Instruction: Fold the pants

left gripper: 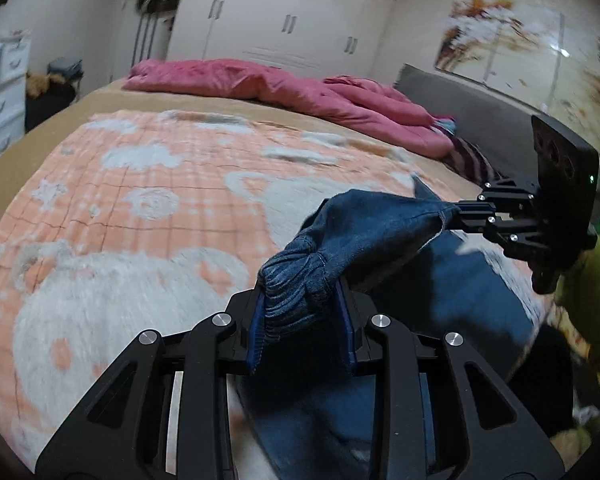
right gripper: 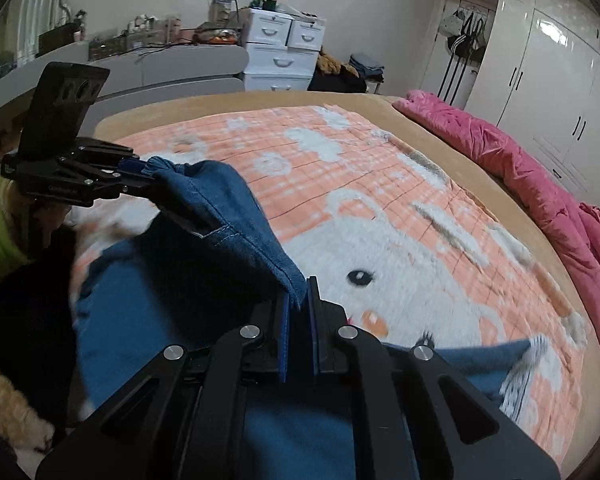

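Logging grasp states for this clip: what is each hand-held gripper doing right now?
Left hand-held gripper: closed on the gathered end of the jeans.
Right hand-held gripper: closed on another edge of the jeans.

1. Both views are lit by soft, fairly dim indoor light from overhead, with a warm cast.
2. Glare streaks the glossy wardrobe doors [left gripper: 300,12] and the wall picture [left gripper: 540,52]; bright spots also show on the wardrobe [right gripper: 556,40] in the right wrist view.
3. The pants [left gripper: 380,224] throw a dark shadow onto their own lower folds.
4. Motion blur smears the blanket [left gripper: 120,200] pattern and the lower right corner of the left wrist view.
5. Fisheye distortion bows the bed [right gripper: 452,128] edge and walls; black vignetting fills the corners.
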